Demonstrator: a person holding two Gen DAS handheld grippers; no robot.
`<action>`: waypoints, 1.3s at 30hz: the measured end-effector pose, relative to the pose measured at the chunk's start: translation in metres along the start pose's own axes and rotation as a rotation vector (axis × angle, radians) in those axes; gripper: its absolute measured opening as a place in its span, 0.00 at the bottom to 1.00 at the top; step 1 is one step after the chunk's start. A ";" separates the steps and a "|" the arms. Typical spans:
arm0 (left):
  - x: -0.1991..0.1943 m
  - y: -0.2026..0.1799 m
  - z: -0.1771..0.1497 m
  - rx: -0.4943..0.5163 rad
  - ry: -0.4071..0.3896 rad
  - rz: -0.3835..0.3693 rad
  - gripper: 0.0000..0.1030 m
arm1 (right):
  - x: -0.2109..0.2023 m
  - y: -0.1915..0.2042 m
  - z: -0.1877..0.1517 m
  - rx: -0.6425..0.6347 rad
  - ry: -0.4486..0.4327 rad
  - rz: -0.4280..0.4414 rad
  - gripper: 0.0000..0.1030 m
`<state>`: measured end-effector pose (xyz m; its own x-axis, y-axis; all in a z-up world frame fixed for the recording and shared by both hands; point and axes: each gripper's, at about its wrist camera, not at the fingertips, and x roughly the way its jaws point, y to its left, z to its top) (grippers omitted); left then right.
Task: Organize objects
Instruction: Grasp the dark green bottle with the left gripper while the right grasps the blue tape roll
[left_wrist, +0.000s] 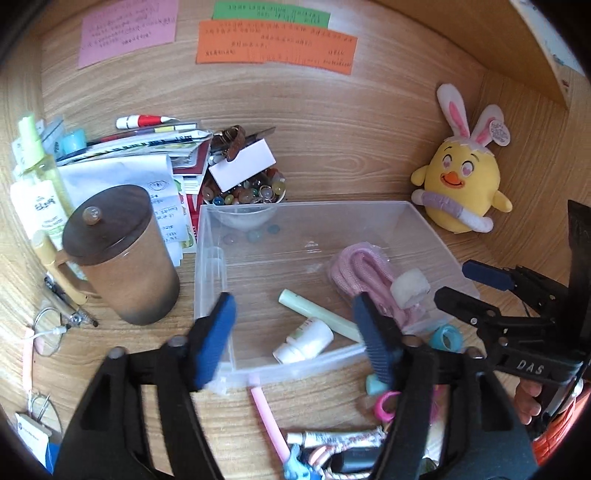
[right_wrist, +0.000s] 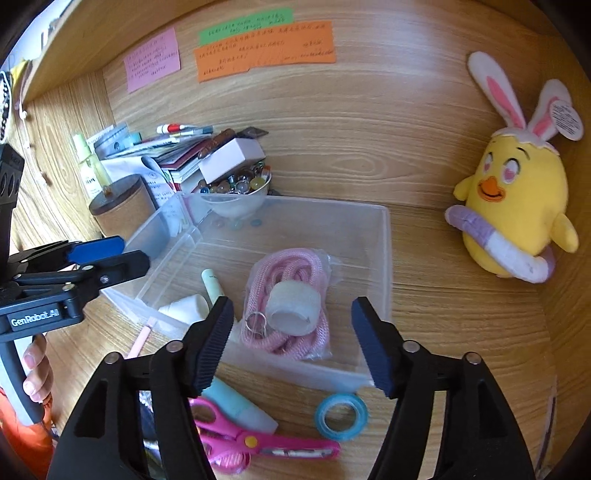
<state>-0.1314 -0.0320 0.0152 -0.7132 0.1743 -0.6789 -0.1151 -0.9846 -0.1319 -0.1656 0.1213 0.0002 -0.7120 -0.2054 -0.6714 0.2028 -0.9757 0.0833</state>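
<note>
You are holding both tools apart and empty, left tool (left_wrist: 295, 332) and right tool (right_wrist: 291, 332), hovering over the clear bin (right_wrist: 384, 258) ahead, ready for collecting strays.

Clear bin (right_wrist: 384, 258): open top, free room at back half. Blocked L by lidded mug (left_wrist: 125, 254), behind by marble bowl (right_wrist: 240, 192), front by scissors (right_wrist: 258, 443) and tape roll (right_wrist: 341, 415). Bench (right_wrist: 443, 332) R side free up to plush chick (right_wrist: 517, 214).
</note>
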 end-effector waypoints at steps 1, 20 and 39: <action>-0.004 0.000 -0.002 -0.004 -0.006 -0.004 0.76 | -0.004 -0.003 -0.002 0.003 -0.003 -0.005 0.63; -0.052 -0.043 -0.095 0.066 0.062 -0.031 0.92 | -0.045 -0.052 -0.070 0.052 0.048 -0.116 0.70; -0.033 -0.072 -0.137 0.060 0.180 -0.077 0.92 | 0.021 -0.038 -0.065 0.068 0.199 -0.011 0.64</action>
<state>-0.0052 0.0349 -0.0519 -0.5664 0.2441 -0.7872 -0.2095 -0.9664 -0.1489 -0.1445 0.1588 -0.0646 -0.5658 -0.1816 -0.8043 0.1449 -0.9822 0.1198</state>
